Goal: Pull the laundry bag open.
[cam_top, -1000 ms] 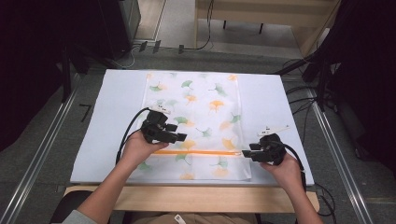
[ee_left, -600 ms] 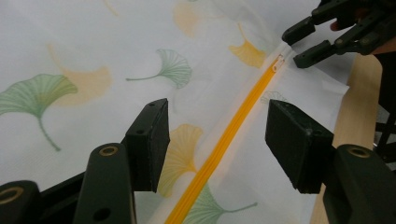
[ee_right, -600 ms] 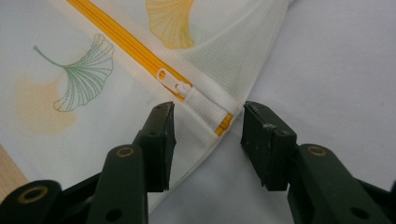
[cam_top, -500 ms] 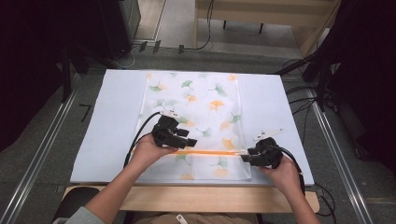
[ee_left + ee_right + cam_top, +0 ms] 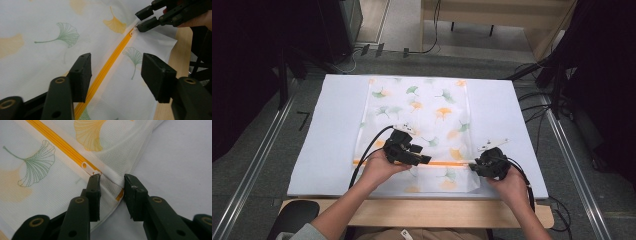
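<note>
A white mesh bag point(image 5: 417, 115) printed with ginkgo leaves lies flat, an orange zipper point(image 5: 447, 163) running across its near end. My left gripper point(image 5: 424, 160) hovers over the zipper's middle. Its jaws straddle the zipper point(image 5: 107, 70), open, and have just been closing a little. My right gripper point(image 5: 474, 167) is at the zipper's right end. Its jaws point(image 5: 110, 181) have just been closing around the bag's folded edge beside the white zipper pull point(image 5: 88, 168), with a gap still showing at the pads. From the left gripper view, the right gripper point(image 5: 140, 20) tips sit at the pull point(image 5: 133, 29).
The bag rests on a white mat point(image 5: 327, 140) over a wooden table point(image 5: 412, 210). Metal rails point(image 5: 257, 165) run along both sides. Cables point(image 5: 537, 110) and dark stands crowd the right, with dark equipment at the back left.
My left hand has moved right and down onto the zipper line. The right gripper has shifted slightly left at the bag's corner, and its jaws have narrowed.
</note>
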Demonstrator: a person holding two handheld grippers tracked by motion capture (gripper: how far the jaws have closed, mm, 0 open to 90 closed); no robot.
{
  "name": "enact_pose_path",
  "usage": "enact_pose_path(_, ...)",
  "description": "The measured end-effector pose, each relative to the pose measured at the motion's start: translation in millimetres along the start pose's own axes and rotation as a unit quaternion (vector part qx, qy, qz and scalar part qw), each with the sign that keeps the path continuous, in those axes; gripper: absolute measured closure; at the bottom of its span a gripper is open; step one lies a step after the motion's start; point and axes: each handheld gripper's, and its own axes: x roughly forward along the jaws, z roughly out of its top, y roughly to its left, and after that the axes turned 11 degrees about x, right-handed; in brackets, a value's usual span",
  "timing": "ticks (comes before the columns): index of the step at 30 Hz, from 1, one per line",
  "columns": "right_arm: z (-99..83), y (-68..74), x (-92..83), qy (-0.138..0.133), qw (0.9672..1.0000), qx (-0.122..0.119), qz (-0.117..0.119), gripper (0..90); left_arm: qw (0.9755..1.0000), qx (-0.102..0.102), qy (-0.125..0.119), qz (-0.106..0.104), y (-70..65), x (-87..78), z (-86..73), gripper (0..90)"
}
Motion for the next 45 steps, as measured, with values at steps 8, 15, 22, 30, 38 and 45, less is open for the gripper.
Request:
enact_pose_path(8, 5.1, 3.9, 1.3, 0.012, 0.9997, 0.021, 0.009, 85.2, 0.9996, 0.015, 0.0, -0.026, -11.0, 14.5, -1.4, 62.6)
enact_pose_path(15, 6.1, -7.6, -10.9, -0.007, 0.9974, 0.044, 0.057, 85.0, 0.9984, 0.038, -0.01, -0.04, -22.4, 19.7, 2.3, 70.5)
enact_pose_path(22, 6.4, -6.9, -20.1, -0.017, 0.9965, 0.039, 0.072, 85.0, 0.9981, 0.056, 0.004, -0.023, -30.6, 31.2, 4.5, 66.8)
enact_pose_path(30, 7.7, -8.1, -23.8, -0.029, 0.9954, 0.03, 0.086, 85.0, 0.9978, 0.057, 0.016, -0.031, -38.8, 43.4, 10.9, 65.4)
enact_pose_path(38, 9.5, -8.8, -28.0, -0.031, 0.9949, 0.018, 0.094, 84.9, 0.9969, 0.064, 0.034, -0.033, -44.8, 57.6, 21.6, 68.3)
enact_pose_path(45, 10.5, -9.5, -32.6, -0.04, 0.9932, 0.011, 0.109, 84.9, 0.9972, 0.058, 0.035, -0.032, -48.2, 68.0, 30.1, 67.1)
